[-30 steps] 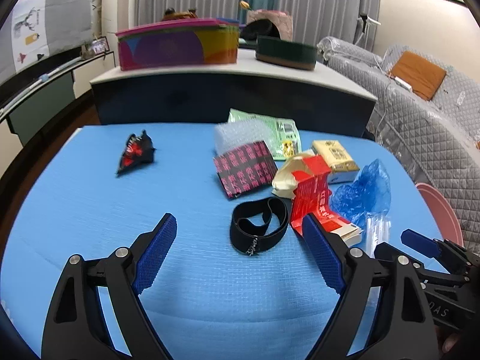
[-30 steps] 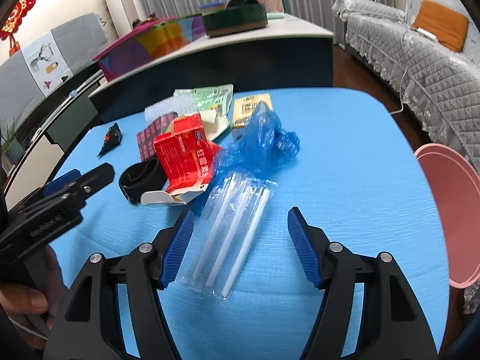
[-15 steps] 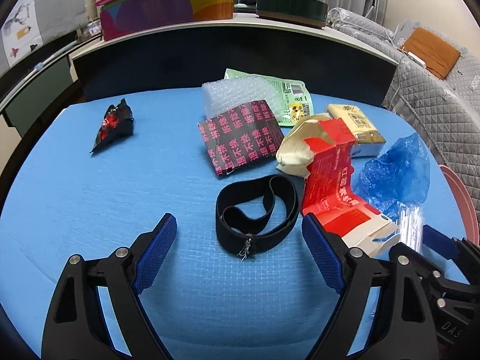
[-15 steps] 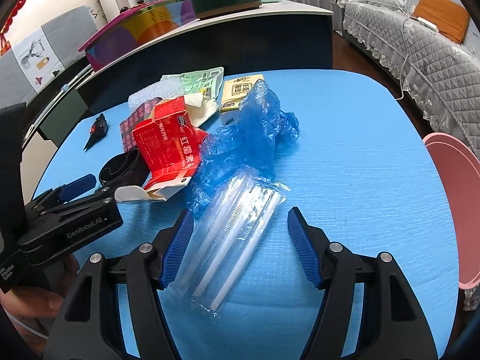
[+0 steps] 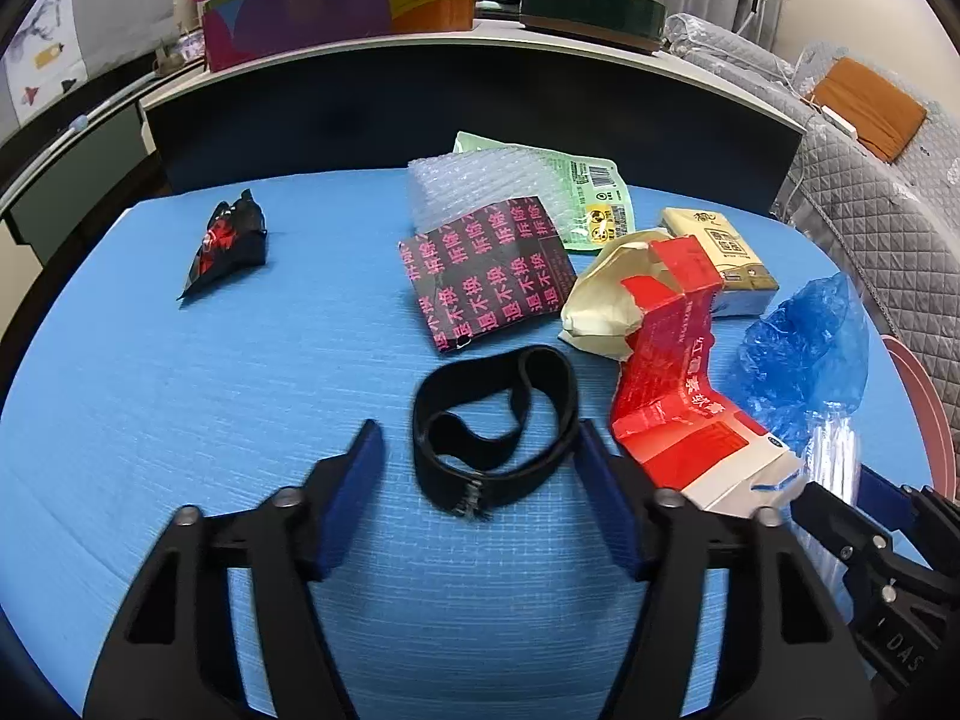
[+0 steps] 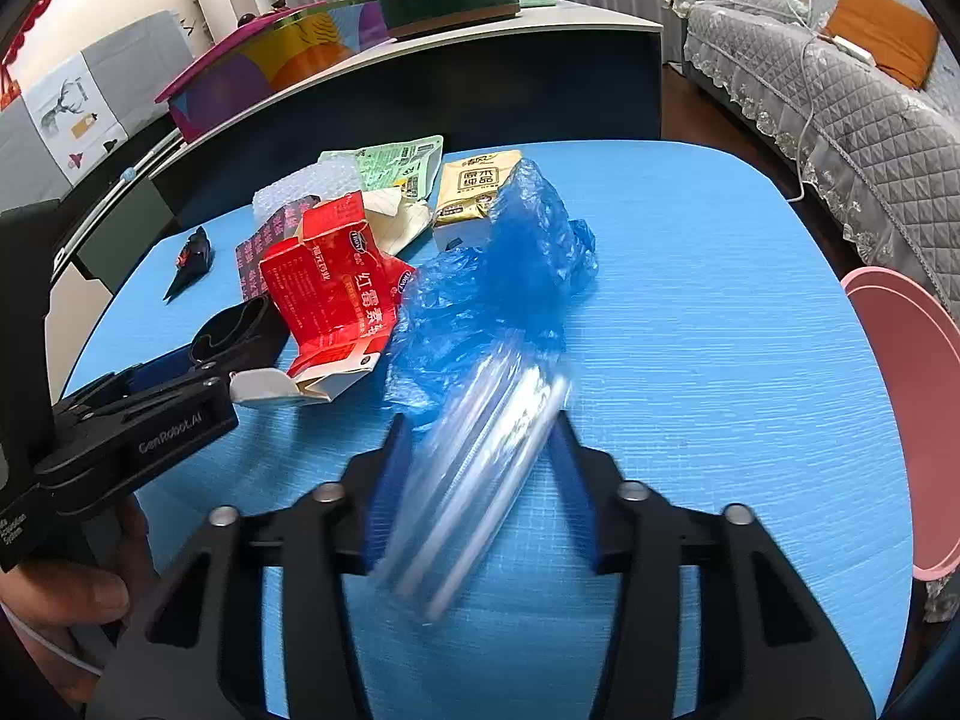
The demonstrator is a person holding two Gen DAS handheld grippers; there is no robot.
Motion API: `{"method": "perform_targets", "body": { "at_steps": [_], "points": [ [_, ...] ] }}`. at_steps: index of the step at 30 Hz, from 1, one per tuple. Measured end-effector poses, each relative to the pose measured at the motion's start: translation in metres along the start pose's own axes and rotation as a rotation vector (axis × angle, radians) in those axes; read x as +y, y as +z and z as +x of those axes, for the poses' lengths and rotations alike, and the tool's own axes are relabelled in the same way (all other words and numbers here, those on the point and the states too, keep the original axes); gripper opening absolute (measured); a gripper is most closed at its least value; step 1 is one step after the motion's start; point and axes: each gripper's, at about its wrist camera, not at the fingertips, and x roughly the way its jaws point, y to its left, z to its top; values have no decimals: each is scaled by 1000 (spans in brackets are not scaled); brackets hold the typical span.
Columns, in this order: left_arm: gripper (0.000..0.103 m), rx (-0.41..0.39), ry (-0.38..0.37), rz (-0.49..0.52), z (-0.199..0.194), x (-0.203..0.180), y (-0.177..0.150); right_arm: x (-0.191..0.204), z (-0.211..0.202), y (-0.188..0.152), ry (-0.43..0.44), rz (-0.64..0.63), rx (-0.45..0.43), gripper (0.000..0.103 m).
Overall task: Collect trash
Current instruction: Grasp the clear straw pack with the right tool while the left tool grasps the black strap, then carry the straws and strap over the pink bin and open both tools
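On the blue table (image 5: 180,420) a black elastic band (image 5: 492,420) lies between the closing jaws of my left gripper (image 5: 477,480). The right pad is at the band's edge and the left pad stands apart from it. My right gripper (image 6: 480,480) is closing on a clear plastic packet of white sticks (image 6: 480,468), which is blurred; both pads meet its edges. Beyond it lie a crumpled blue plastic bag (image 6: 498,288) and a torn red carton (image 6: 330,300). The left gripper (image 6: 138,420) also shows at the right wrist view's left edge, held by a hand.
Behind the band lie a black-and-pink bag (image 5: 486,270), bubble wrap (image 5: 462,192), a green packet (image 5: 594,192), crumpled beige paper (image 5: 600,300) and a tissue pack (image 5: 726,252). A small black-red wrapper (image 5: 231,240) sits apart at the left. A pink bin (image 6: 900,408) stands off the table's right edge.
Both pairs of jaws have narrowed. The left gripper has come down and closer to the black band. The clear packet between the right pads has turned blurred and shifted.
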Motion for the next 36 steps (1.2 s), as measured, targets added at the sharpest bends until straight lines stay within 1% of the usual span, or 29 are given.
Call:
{"method": "perform_targets", "body": {
  "at_steps": [2, 3, 5, 6, 8, 9, 11, 16, 20, 26, 36],
  "points": [
    [49, 5, -2, -8, 0, 2, 0, 0, -2, 0, 4, -3, -4, 31],
    [47, 5, -4, -14, 0, 3, 0, 0, -3, 1, 5, -4, -7, 28],
    [40, 8, -9, -25, -1, 4, 0, 0, -6, 1, 7, -8, -12, 21],
    [39, 10, -12, -28, -1, 5, 0, 1, -7, 1, 7, -10, -17, 20],
    [32, 11, -16, -33, -2, 6, 0, 1, -11, 2, 8, -14, -25, 15],
    [31, 11, -16, -35, -3, 7, 1, 1, -13, 2, 9, -15, -29, 13],
    [26, 9, -17, -37, -4, 7, 0, 0, -16, 2, 9, -16, -35, 10],
    [21, -7, -14, -30, -12, 5, 0, -2, -27, 3, 13, -20, -60, 6],
    [19, -25, -16, -28, -20, 5, 2, -4, -37, 4, 15, -21, -83, 6],
    [18, -57, -25, -31, -36, 4, 3, -5, -58, 4, 12, -34, -130, 6],
    [18, -109, -43, -46, -67, 4, -1, -4, -97, 0, -18, -71, -210, 6]
  ]
}}
